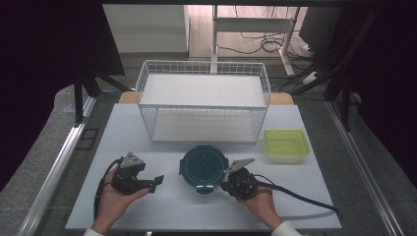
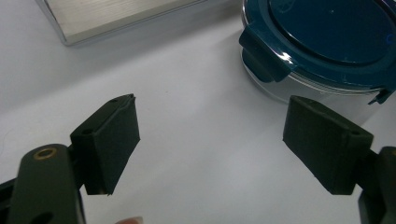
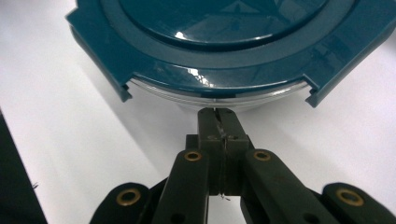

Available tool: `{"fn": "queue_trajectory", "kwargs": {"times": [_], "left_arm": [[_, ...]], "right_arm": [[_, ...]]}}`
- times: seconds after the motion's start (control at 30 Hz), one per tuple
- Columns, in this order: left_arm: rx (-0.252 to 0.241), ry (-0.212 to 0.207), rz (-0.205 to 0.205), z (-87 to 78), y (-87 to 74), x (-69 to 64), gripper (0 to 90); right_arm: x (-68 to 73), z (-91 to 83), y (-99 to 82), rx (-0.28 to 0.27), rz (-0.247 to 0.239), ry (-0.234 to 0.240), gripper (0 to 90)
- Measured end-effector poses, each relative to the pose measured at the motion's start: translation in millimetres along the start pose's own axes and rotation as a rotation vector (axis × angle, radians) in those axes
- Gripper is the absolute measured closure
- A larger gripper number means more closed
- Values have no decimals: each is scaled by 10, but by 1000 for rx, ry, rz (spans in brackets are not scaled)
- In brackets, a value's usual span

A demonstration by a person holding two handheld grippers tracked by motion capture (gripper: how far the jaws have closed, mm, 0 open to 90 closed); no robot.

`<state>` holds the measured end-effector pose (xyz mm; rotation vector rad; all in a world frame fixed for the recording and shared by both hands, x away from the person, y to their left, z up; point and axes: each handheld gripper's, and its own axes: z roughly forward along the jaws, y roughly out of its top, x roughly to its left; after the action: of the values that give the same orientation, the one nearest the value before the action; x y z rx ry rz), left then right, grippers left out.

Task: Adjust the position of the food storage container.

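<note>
From above I see the round teal-lidded container (image 1: 204, 167) at centre frame, my left gripper (image 1: 153, 183) lower left, my right gripper (image 1: 227, 186) at its lower right edge. Left gripper view – jaws wide apart, empty, container upper right. Right gripper view – jaws pressed together, tips seemingly touching the container's glass rim

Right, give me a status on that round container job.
Done: nothing visible; the teal lid sits on the round container. In hand: the right hand-held gripper, jaws shut, noses under the lid's edge. The left hand-held gripper waits open alongside. Left: probably getting the lid off.
</note>
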<state>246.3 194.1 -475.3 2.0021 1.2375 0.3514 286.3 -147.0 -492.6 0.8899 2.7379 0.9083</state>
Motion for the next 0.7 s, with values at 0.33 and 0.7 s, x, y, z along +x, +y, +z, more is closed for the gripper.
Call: {"fn": "queue_trajectory", "kwargs": {"times": [0.33,0.7], "left_arm": [[-26,-6,-23,-40,-40,54,182],[-38,-21,-28,-76,-88,44,181]], "right_arm": [[-50,-273,-18,-80,8,-22,884],[-312,-638,-204,-160,94,-62,709]]}}
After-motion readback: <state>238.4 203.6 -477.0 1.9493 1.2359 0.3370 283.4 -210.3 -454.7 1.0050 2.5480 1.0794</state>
